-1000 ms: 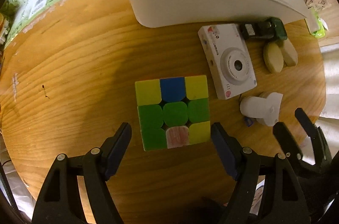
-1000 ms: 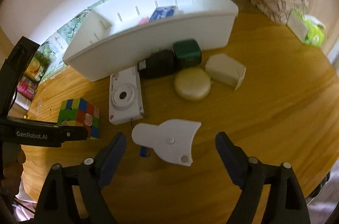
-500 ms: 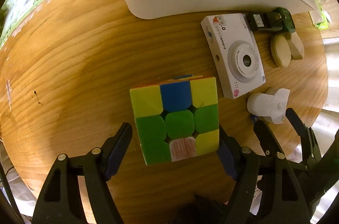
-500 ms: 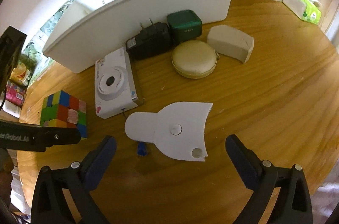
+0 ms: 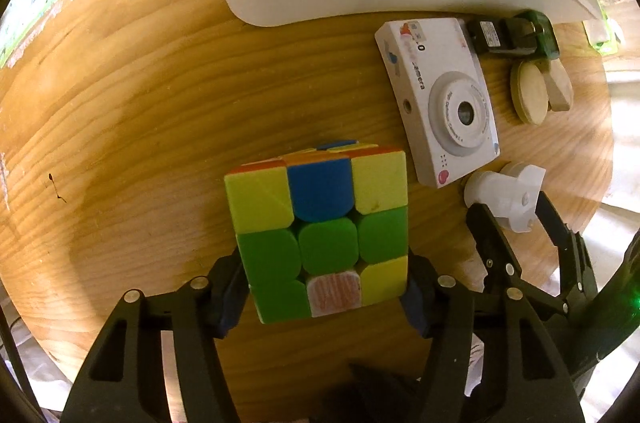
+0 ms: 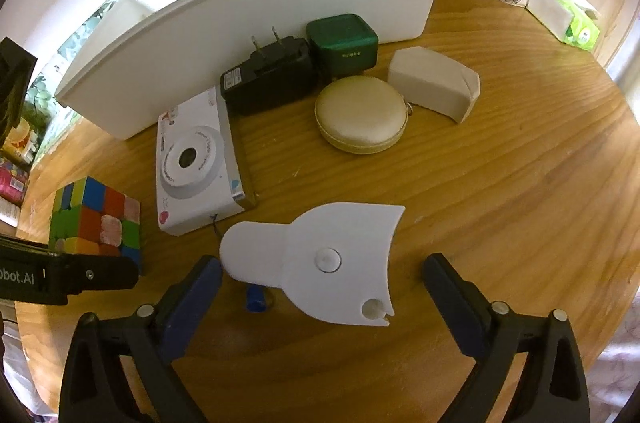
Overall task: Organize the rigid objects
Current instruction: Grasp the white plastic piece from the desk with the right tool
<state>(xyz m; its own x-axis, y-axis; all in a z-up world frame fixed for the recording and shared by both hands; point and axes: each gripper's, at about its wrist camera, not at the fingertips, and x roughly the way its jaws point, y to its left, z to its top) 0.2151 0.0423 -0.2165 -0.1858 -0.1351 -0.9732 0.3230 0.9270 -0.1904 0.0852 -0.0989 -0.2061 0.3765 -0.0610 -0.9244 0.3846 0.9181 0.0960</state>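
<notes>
left gripper closing, right gripper (wide) spread

Warm dim light, sharp centre, heavy fisheye bending, dark vignetted corners.

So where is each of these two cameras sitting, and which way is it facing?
Left wrist: on the left gripper, facing steeply down at the cube; its jaws flank the cube, and the right gripper's tips show at right.
Right wrist: on the right gripper, facing down at the white part between open jaws; the left gripper shows at left.
Shared: cube, camera, white part, bin.
</notes>
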